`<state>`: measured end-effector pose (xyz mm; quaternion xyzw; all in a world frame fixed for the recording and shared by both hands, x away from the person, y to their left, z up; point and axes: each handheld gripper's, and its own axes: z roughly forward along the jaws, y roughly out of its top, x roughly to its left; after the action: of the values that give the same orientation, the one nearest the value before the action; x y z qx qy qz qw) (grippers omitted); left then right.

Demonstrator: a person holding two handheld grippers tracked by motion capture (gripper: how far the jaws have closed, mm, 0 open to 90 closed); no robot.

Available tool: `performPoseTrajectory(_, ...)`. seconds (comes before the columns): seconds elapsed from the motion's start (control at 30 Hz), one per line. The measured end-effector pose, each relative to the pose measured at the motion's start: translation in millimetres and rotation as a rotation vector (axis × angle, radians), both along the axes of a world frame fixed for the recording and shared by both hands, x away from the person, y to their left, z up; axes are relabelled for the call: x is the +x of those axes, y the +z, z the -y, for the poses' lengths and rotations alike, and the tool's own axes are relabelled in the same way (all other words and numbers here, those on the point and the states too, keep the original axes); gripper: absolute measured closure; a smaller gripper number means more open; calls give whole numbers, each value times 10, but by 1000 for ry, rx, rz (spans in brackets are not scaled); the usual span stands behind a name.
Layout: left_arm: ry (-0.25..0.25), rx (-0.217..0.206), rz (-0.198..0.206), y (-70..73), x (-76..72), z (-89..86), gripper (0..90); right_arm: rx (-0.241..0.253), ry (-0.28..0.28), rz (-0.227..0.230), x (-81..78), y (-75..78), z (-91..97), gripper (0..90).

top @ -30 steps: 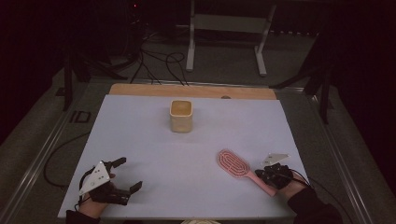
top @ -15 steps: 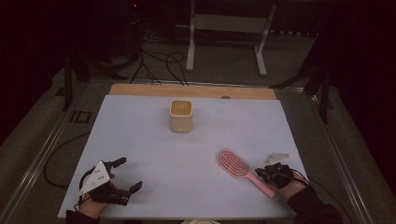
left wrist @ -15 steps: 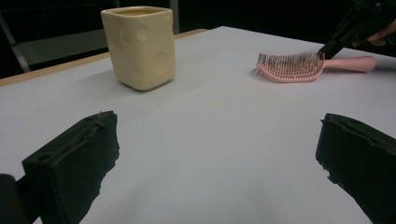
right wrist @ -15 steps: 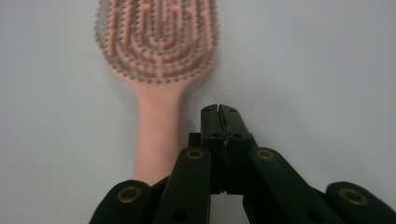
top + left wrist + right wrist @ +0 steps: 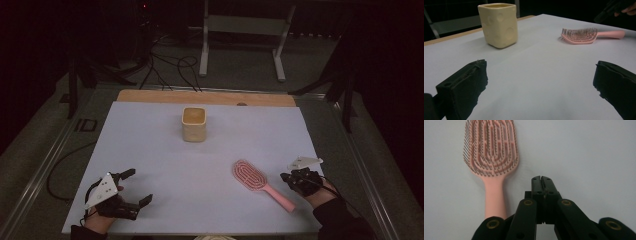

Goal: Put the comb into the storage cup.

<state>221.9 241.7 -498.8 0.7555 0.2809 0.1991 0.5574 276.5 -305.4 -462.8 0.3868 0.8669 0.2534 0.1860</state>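
A pink hairbrush (image 5: 256,180) lies bristles up on the white table sheet (image 5: 200,160), handle toward the near right. My right gripper (image 5: 286,177) hovers just right of the handle, jaws pressed together with nothing between them; in the right gripper view the brush (image 5: 491,157) lies left of the shut tips (image 5: 541,179). A cream square cup (image 5: 193,123) stands upright at the middle back, and it shows as the cup (image 5: 498,25) in the left gripper view. At the near left my left gripper (image 5: 139,187) rests wide open and empty, both jaws spread over bare sheet, the brush (image 5: 584,35) far ahead.
A wooden strip (image 5: 205,97) runs along the sheet's far edge. Beyond it stand a metal frame (image 5: 242,35) and floor cables (image 5: 170,65) in the dark. Metal rails border the table on both sides.
The right gripper has lifted slightly beside the brush handle. The left gripper, the brush and the cup have stayed put.
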Motion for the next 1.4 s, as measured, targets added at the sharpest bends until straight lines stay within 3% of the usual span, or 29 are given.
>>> performPoseTrajectory(0.3,2,-4,0,1,0,-2,1,3,51,-10,-53,188,-114,828)
performPoseTrajectory(0.5,2,-5,-1,1,0,-5,1,-14,99,-41,-74,234,-216,716)
performPoseTrajectory(0.77,1,-6,1,4,-2,-8,1,-56,130,-87,-55,217,-315,322)
performPoseTrajectory(0.93,1,-5,1,3,0,-7,1,-64,121,-116,-23,189,-368,150)
performPoseTrajectory(1.03,1,-5,0,3,-1,-8,1,-70,141,-145,3,163,-381,98)
performPoseTrajectory(1.17,0,-8,-1,1,1,-7,1,-80,156,-190,32,119,-395,105)
performPoseTrajectory(1.4,-1,-7,-2,-1,2,-7,1,-94,141,-204,68,83,-412,130)
